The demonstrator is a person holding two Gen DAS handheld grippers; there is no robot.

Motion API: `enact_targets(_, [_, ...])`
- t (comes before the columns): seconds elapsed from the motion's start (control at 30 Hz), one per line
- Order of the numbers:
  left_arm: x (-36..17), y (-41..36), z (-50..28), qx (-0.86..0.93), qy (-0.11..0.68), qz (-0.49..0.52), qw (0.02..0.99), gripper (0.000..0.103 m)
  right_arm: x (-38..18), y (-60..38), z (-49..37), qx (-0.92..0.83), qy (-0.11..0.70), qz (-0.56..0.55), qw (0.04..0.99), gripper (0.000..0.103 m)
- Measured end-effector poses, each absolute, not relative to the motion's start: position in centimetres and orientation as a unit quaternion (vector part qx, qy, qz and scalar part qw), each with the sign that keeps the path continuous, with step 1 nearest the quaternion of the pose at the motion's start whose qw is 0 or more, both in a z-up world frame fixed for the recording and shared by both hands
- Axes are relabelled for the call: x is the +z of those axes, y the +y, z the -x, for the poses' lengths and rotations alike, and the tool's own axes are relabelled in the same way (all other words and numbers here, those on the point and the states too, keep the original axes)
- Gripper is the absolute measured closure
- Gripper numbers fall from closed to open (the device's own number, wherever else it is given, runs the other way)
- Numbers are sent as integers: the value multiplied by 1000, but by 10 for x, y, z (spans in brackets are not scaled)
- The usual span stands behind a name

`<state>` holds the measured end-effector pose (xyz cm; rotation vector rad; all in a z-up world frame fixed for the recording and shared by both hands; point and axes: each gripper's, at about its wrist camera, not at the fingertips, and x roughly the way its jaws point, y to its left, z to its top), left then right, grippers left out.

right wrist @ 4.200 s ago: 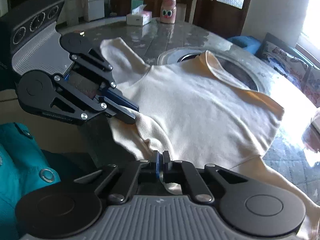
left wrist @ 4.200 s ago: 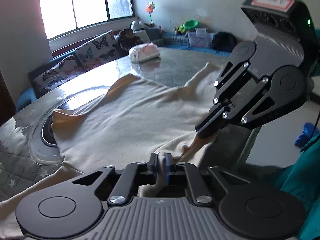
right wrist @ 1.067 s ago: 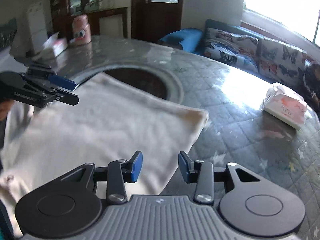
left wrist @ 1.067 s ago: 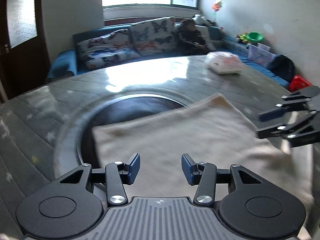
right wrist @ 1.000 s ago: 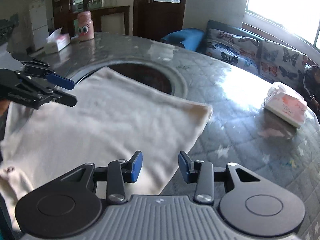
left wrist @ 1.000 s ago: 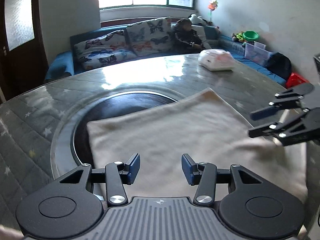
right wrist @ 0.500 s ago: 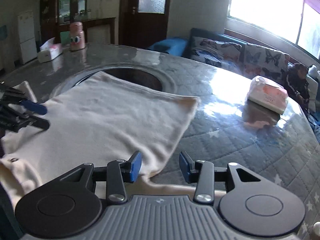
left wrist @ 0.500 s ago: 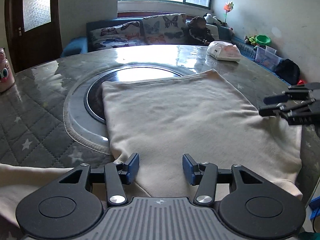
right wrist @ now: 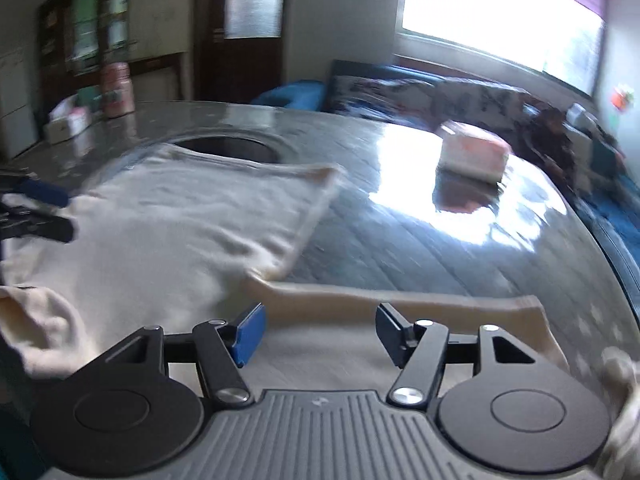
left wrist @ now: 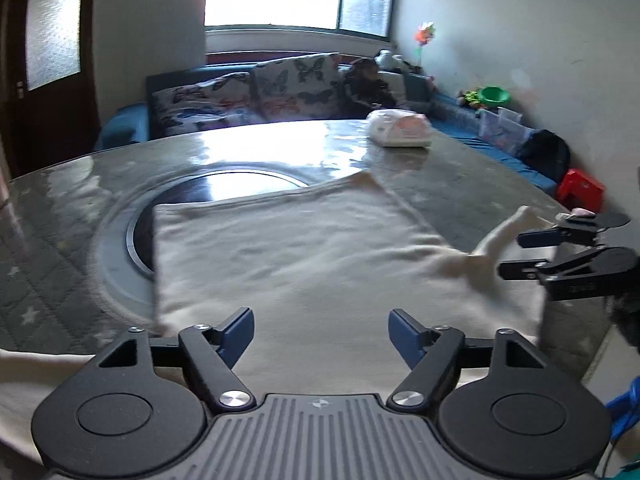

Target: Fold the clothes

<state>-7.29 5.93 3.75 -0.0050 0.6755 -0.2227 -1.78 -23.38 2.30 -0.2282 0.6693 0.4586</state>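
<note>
On the bench [left wrist: 60,216], cream shirt [left wrist: 304,264] spread flat with one sleeve [right wrist: 400,300] out to the side, left tool [left wrist: 321,330] and right tool [right wrist: 318,330] both over it — jaws just widened, nothing between (frames blurred).

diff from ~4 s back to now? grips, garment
Both grippers let go: the left gripper and right gripper, then shut on the cream garment's near edge, are empty, and their jaws have just been opening wider. The garment, then spread out, now lies folded over on itself, a sleeve lying out to the side. The tissue pack stayed put.
</note>
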Motion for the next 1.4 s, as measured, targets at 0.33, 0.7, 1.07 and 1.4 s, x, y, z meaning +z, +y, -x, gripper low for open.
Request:
enact_targets(0.33, [29, 21, 81, -139, 328, -41, 934, 20, 13, -294, 17, 149, 322, 55, 933, 33])
enact_targets(0.7, [26, 14, 80, -137, 340, -46, 929, 18, 7, -332, 5, 105, 322, 7, 941, 21])
enact_targets(1.07, [27, 13, 82, -126, 342, -43, 930, 15, 3, -346, -1, 83, 320, -20, 943, 15])
enact_targets(1.4, [39, 9, 96, -99, 329, -39, 938, 5, 4, -358, -7, 68, 317, -43, 945, 35])
